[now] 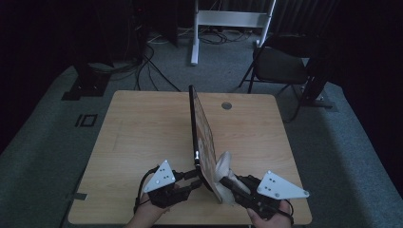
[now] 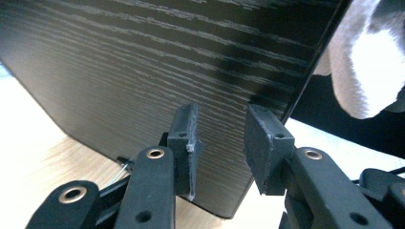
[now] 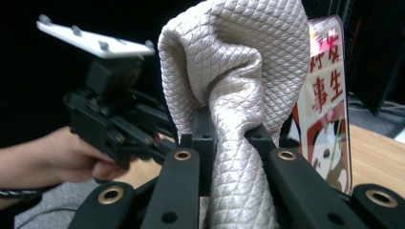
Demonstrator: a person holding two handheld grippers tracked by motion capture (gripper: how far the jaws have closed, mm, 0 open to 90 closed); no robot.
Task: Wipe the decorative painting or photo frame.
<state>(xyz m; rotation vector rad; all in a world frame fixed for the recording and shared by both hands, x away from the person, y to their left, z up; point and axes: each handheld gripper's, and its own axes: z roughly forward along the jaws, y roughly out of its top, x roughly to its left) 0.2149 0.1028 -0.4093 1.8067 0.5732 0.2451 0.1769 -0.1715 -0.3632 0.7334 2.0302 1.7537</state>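
Standing on edge along the bench (image 1: 142, 123), the picture frame (image 1: 203, 137) runs lengthwise away from the person. The left hand-held gripper (image 1: 198, 178) braces its dark back, jaws released; the right hand-held gripper (image 1: 227, 183), clenched on a cloth (image 1: 223, 164), faces its printed front.

Red Chinese characters, among them 事 and 生, are showing on the upright pictured board (image 3: 327, 100), just beside the right gripper (image 3: 234, 138).

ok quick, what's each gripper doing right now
left gripper: open, its jaws stand apart against the dark back of the upright board.
right gripper: shut on the cream cloth.
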